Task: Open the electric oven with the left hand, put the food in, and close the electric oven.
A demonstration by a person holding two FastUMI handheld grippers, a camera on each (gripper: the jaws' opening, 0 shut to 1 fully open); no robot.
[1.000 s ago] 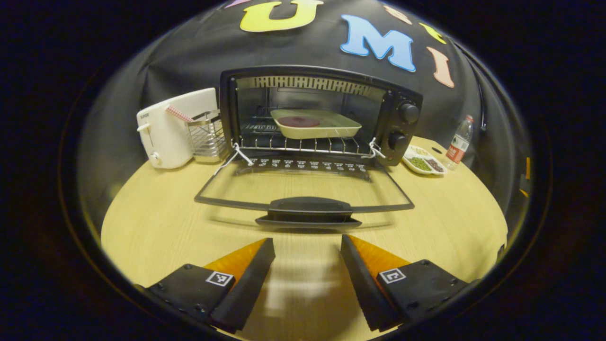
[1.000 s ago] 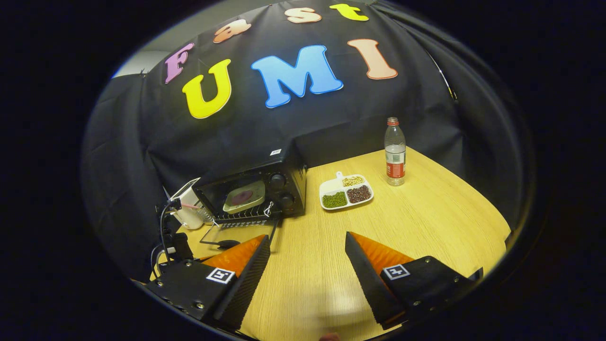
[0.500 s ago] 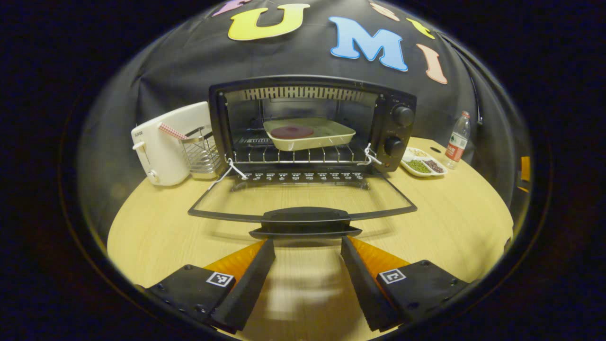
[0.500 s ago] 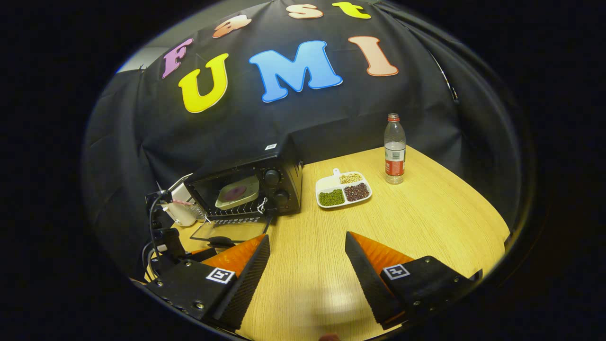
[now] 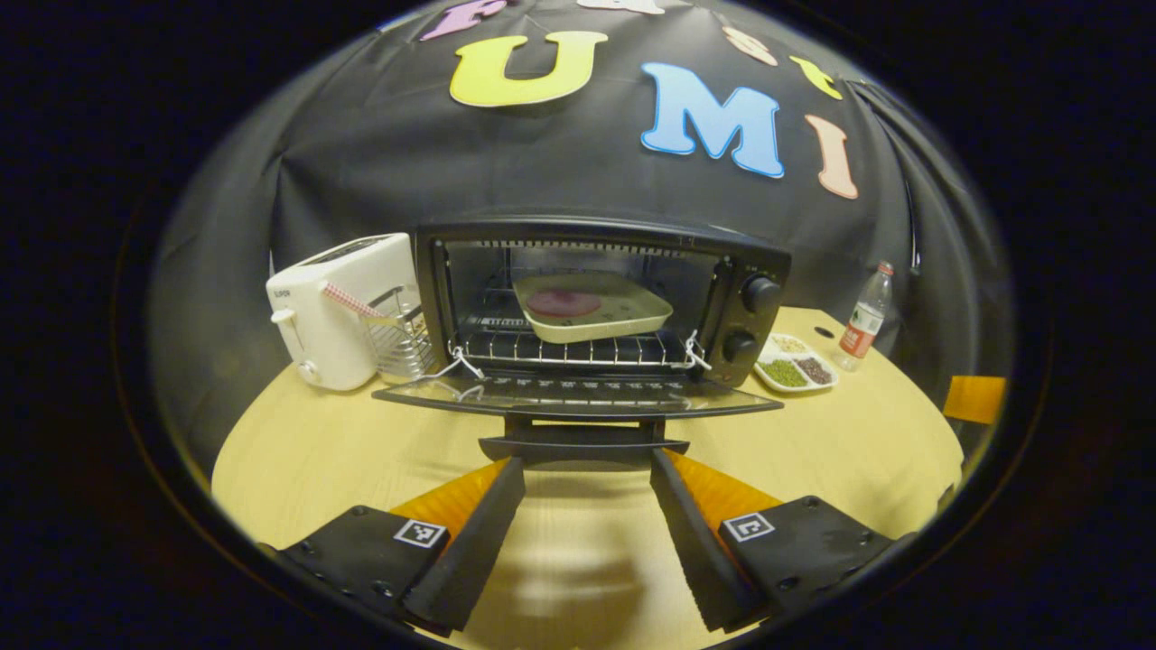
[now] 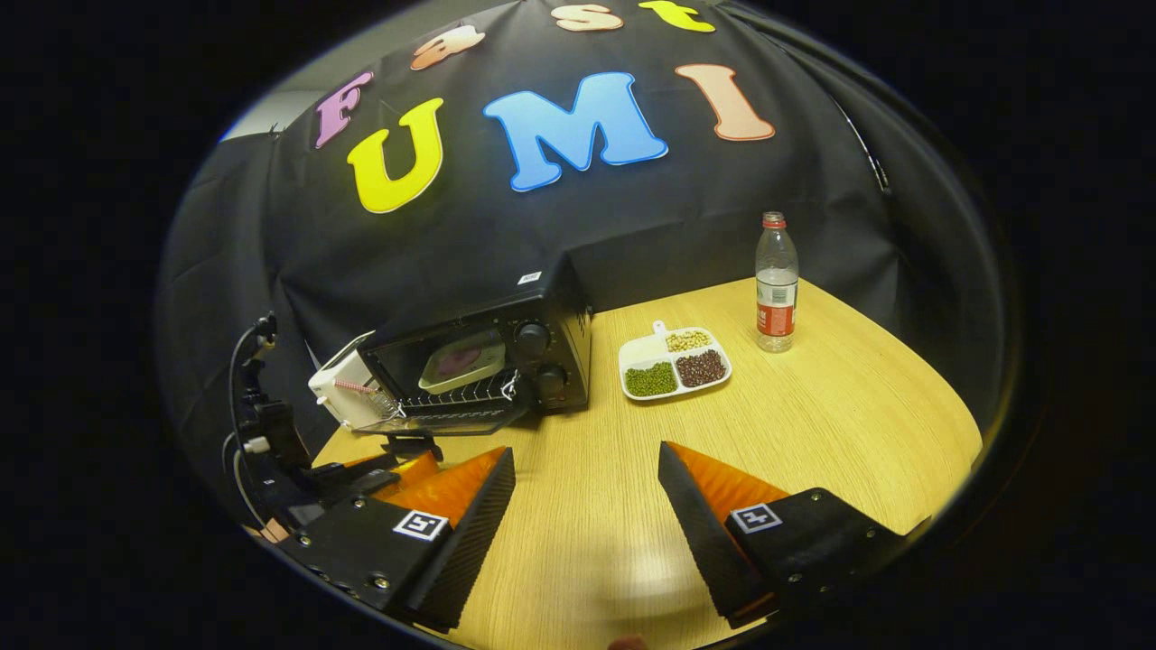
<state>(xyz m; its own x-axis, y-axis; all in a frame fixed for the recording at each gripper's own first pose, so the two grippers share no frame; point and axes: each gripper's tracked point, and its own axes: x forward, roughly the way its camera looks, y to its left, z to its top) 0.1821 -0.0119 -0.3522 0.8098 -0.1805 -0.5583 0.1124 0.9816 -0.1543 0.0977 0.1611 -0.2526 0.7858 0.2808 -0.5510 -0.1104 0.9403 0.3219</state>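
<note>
**Time to shut the oven door**

The left gripper (image 5: 587, 465) has its jaws spread wide. They hold nothing. The tips sit just under the door handle (image 5: 582, 446), one near each end of it. It is hard to tell if they touch it yet.

The right gripper (image 6: 587, 469) is wide apart too, and holds nothing. It hangs over the bare table (image 6: 813, 415), well away from the oven.

The oven door (image 5: 578, 395) hangs down flat in front of the electric oven (image 5: 601, 302), like a little shelf. Inside, the tray (image 5: 591, 307) sits on the wire rack (image 5: 569, 348). A round dark red piece of food (image 5: 562, 301) lies in the tray. So the food looks to be in, and I think shutting the door is what is left.

The door looks like glass in a stiff metal frame. It will swing on its hinge and not bend. Glass can crack, so a soft push is best, not a slam. The handle is the place to lift from, near the middle, so the door goes up even. It looks smooth, so the tips could slip off.

Beside the oven stands a white toaster (image 5: 339, 307). On the other side are a dish of beans (image 5: 795, 368) and a water bottle (image 5: 862, 316).
</note>
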